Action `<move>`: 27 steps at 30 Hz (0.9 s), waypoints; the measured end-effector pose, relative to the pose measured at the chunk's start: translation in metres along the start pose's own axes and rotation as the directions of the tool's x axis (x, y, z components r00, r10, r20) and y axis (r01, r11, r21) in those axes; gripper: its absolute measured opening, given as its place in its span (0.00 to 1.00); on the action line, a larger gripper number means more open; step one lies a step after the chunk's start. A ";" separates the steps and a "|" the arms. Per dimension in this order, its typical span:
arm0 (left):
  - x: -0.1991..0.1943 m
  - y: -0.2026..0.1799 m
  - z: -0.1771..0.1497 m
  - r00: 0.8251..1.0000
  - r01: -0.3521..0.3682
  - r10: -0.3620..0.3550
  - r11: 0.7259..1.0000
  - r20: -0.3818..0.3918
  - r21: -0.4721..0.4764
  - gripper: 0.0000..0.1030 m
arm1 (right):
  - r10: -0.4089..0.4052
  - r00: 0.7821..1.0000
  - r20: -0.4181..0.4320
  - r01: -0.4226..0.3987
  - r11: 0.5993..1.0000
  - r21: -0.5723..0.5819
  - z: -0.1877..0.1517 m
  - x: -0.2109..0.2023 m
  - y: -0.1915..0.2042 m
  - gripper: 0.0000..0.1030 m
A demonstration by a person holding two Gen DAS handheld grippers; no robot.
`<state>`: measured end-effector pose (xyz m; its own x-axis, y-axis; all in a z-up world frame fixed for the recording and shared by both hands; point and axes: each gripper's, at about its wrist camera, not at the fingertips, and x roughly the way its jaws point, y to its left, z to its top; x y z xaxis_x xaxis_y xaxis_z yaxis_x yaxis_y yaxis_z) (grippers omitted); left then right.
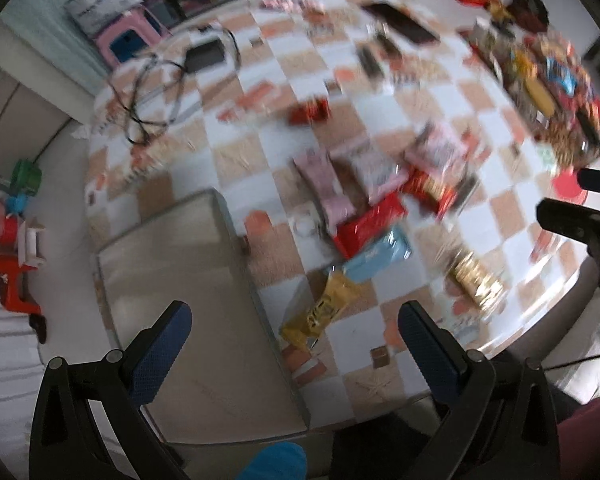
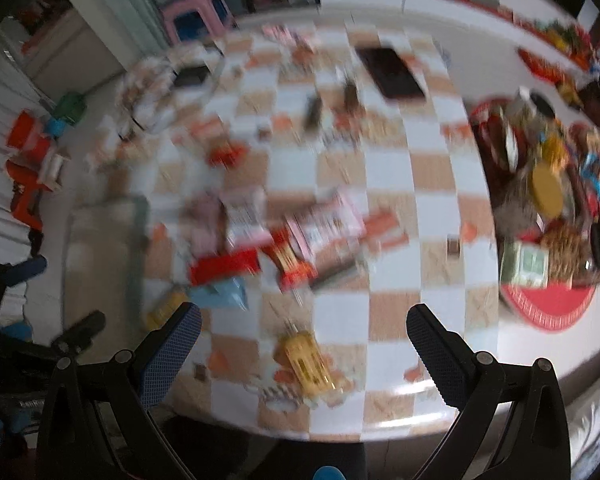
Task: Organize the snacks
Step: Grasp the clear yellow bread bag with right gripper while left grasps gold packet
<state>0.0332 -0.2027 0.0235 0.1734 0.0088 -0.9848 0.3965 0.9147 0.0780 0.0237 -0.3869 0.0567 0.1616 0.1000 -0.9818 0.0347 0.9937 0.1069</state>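
Several snack packets lie on the checkered table (image 1: 380,60): a yellow packet (image 1: 320,310), a light blue one (image 1: 380,254), a red one (image 1: 370,224), pink ones (image 1: 326,184) and a gold one (image 1: 476,280). A clear rectangular tray (image 1: 188,300) sits at the table's near left. My left gripper (image 1: 294,344) is open and empty above the tray's right edge and the yellow packet. My right gripper (image 2: 304,344) is open and empty above the gold packet (image 2: 308,360); the red (image 2: 224,266) and blue (image 2: 220,294) packets lie beyond. Both views are blurred.
A red round platter (image 2: 548,304) heaped with snacks stands at the table's right. A dark phone (image 2: 392,72) lies at the back, cables (image 1: 152,92) and a black box at the back left. A pink stool (image 1: 128,36) and red items stand on the floor left.
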 end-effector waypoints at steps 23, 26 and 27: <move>0.133 -0.028 -0.042 0.989 -0.014 0.042 0.980 -0.140 0.197 1.00 | -0.109 0.922 -0.371 0.063 0.989 -0.135 -0.088 0.172 -0.014 1.00; 0.139 -0.019 -0.042 0.982 0.046 -0.019 0.989 -0.187 0.144 1.00 | -0.109 0.931 -0.348 0.072 0.990 -0.119 -0.096 0.170 -0.018 1.00; 0.141 -0.016 -0.042 0.978 0.059 -0.034 0.991 -0.204 0.121 1.00 | -0.107 0.933 -0.344 0.072 0.991 -0.115 -0.097 0.170 -0.020 1.00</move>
<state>0.0131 -0.1992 -0.1228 -0.0276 0.0602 -0.9978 0.5119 0.8582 0.0376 -0.0455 -0.3845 -0.1272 -0.1920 0.0042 -0.9814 -0.0678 0.9975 0.0176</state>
